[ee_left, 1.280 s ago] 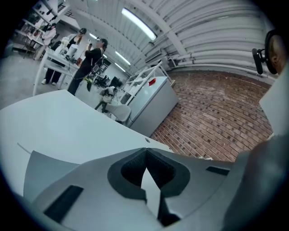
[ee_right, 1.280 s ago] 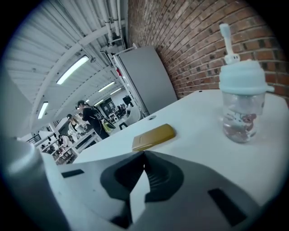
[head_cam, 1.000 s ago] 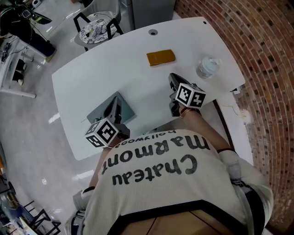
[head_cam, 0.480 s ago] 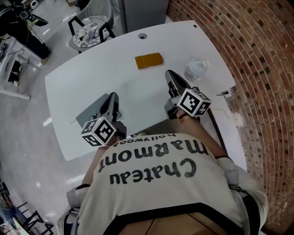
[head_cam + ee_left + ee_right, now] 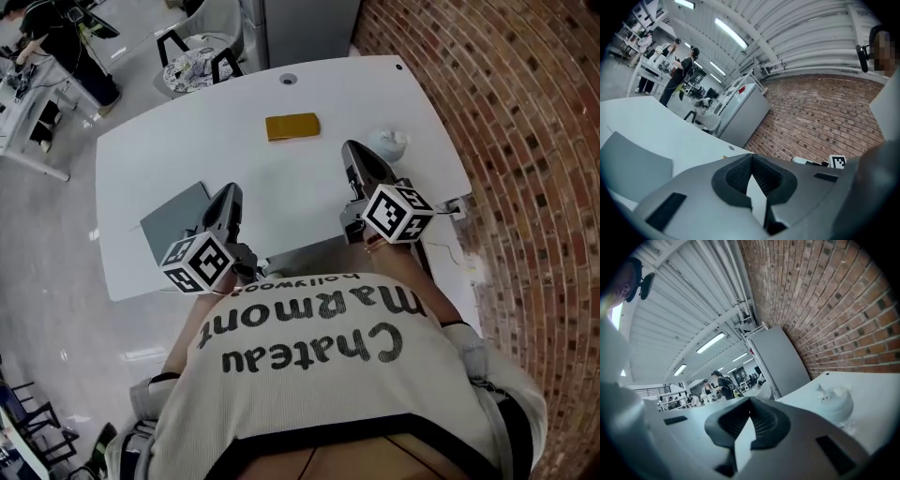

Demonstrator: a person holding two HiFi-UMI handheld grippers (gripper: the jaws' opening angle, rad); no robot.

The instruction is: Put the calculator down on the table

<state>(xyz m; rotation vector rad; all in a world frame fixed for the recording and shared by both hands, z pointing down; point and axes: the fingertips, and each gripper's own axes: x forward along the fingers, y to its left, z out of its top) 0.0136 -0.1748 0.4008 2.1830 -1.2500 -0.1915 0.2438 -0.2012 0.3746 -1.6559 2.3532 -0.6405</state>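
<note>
A grey flat slab [image 5: 173,217] lies on the white table [image 5: 187,141] near its front left edge, and shows plain grey in the left gripper view [image 5: 633,164]. A flat yellow-brown block [image 5: 292,127] lies farther back at mid table. I cannot tell which of the two is the calculator. My left gripper [image 5: 228,192] hangs just right of the slab, shut and holding nothing [image 5: 751,157]. My right gripper [image 5: 352,148] is raised over the table's right part, also shut and empty [image 5: 750,401].
A crumpled white plastic thing [image 5: 387,142] sits at the table's right, close beside the right gripper [image 5: 833,405]. A brick surface [image 5: 525,141] runs along the right. A chair [image 5: 197,61] and a grey cabinet [image 5: 300,28] stand behind the table. People work at the far left.
The left gripper has drawn off the grey slab, up and to the right; the slab stays flat on the table. The right gripper has risen. Both stay shut.
</note>
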